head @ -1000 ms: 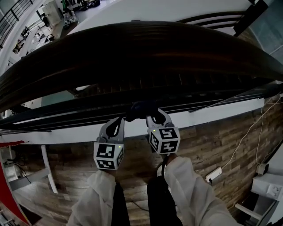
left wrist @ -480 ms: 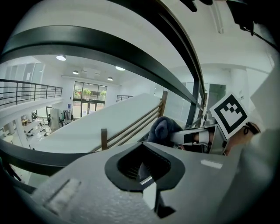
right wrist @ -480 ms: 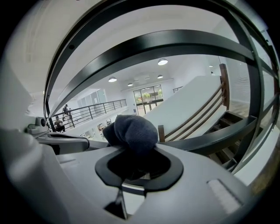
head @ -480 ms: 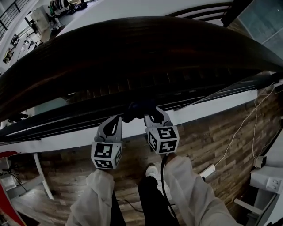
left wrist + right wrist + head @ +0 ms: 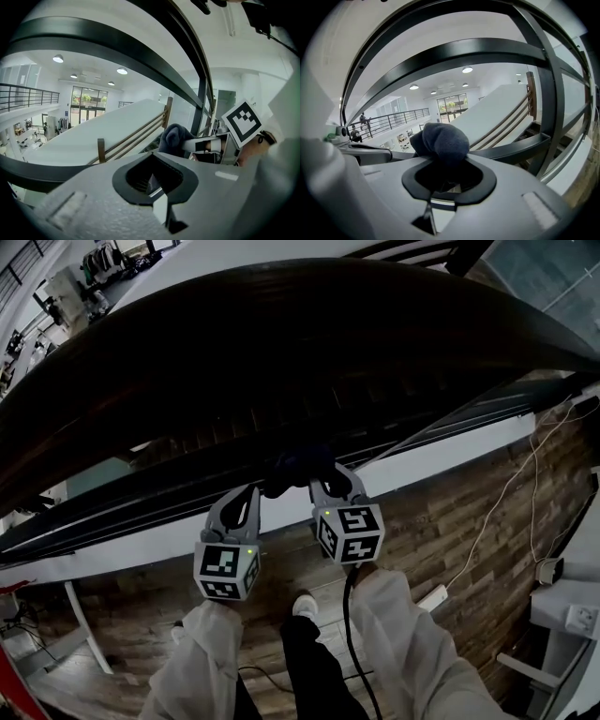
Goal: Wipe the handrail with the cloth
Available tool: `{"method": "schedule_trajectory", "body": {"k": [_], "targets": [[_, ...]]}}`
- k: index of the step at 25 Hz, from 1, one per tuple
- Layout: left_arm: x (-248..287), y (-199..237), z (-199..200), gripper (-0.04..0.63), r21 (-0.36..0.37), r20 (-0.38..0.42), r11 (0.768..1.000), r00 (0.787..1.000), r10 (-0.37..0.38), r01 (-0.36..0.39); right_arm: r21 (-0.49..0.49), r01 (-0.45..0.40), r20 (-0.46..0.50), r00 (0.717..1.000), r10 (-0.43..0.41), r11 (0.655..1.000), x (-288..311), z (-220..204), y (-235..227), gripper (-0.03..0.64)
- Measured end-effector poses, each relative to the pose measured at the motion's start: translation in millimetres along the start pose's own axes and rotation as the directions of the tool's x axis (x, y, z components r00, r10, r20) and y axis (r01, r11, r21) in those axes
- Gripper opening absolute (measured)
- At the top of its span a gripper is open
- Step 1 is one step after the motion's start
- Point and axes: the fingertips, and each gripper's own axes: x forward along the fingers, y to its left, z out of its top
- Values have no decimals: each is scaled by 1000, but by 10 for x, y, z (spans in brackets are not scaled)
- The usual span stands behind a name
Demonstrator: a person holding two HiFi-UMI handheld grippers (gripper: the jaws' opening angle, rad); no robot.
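Head view, with the gripper views. The handrail, a broad dark band, runs roughly from 9 to 3 o'clock with its long axis crosswise to the person. The cloth, dark and wadded, sits just at 6 o'clock of the handrail's near edge, and contact cannot be told. The right gripper is clamped on the cloth, whose bulge points to 12 o'clock. The left gripper, at 9 o'clock of the cloth, has its jaws together, apparently empty. The cloth is judged soft, light and compliant, best pinched at its gathered base.
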Motion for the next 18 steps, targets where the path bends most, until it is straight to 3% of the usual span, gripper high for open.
{"method": "schedule_trajectory", "body": {"k": [18], "targets": [[698,-768,111,0,35,-19,998,999,-50,51,68,129,25,991,-131,989,-272,92,-1425,74]]}}
